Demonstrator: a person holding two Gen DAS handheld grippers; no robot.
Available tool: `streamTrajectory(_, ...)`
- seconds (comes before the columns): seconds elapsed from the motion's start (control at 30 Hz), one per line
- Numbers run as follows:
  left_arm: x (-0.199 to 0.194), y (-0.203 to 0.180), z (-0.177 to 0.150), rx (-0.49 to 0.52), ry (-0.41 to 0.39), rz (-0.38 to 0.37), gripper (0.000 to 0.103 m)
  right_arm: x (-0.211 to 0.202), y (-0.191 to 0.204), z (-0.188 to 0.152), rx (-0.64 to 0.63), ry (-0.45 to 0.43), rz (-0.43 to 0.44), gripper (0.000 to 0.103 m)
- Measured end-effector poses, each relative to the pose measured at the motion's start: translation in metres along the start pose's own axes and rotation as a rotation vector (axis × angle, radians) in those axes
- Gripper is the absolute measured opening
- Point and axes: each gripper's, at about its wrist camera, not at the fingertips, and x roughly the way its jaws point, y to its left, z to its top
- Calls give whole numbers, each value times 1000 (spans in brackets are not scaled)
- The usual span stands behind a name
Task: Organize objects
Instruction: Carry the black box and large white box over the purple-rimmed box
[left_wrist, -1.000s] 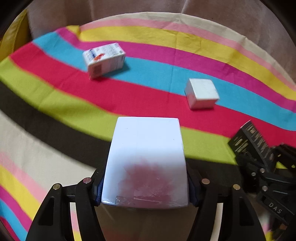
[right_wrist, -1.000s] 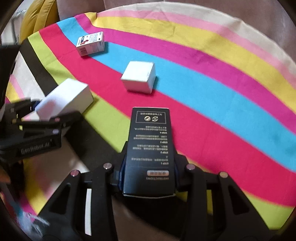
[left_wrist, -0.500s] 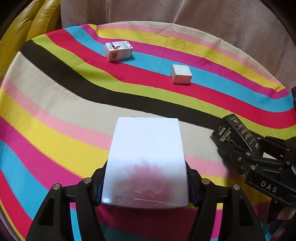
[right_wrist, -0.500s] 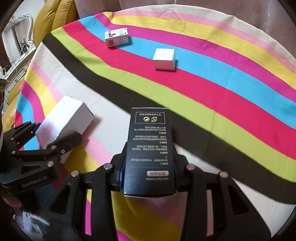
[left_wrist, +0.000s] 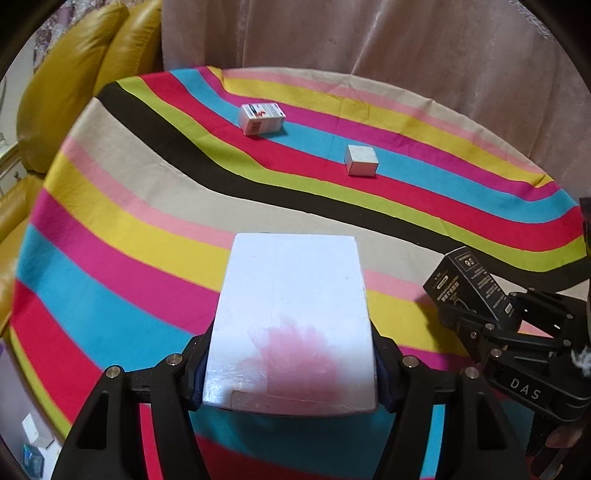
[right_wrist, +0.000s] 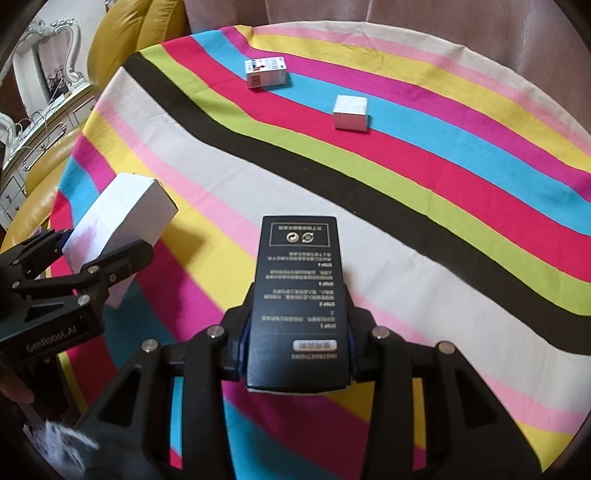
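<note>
My left gripper (left_wrist: 290, 373) is shut on a large white box (left_wrist: 291, 306) and holds it above the near part of the striped tablecloth (left_wrist: 129, 206). The white box also shows in the right wrist view (right_wrist: 122, 218). My right gripper (right_wrist: 295, 354) is shut on a black box with printed text (right_wrist: 299, 291), also seen at the right in the left wrist view (left_wrist: 469, 284). A small printed carton (left_wrist: 262, 118) and a small white cube box (left_wrist: 362, 159) lie far off on the cloth.
A yellow leather sofa (left_wrist: 74, 74) stands at the left, a pale curtain (left_wrist: 369, 55) behind the table. A white ornate cabinet (right_wrist: 40, 107) shows at the far left in the right wrist view.
Both grippers have pulled back and risen away from the two small boxes, each still holding its box. The far boxes look smaller and more cloth shows.
</note>
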Motion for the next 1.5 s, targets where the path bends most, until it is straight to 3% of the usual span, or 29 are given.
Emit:
streamTrajectory(0.3, -61, 15, -21, -27, -75, -12, 67, -36, 41, -13, -67, -30, 22, 43)
streamTrajectory(0.73, -127, 85, -54, -113, -146, 36, 67, -70, 101, -13, -198, -84, 90, 43)
streamTrajectory(1.07, -177, 153, -85, -227, -176, 175, 67, -73, 179, -14, -352, -84, 206, 43)
streamTrajectory(1.5, -200, 221, -141, -328, -98, 323, 67, -68, 287, -44, -565, -17, 407, 43)
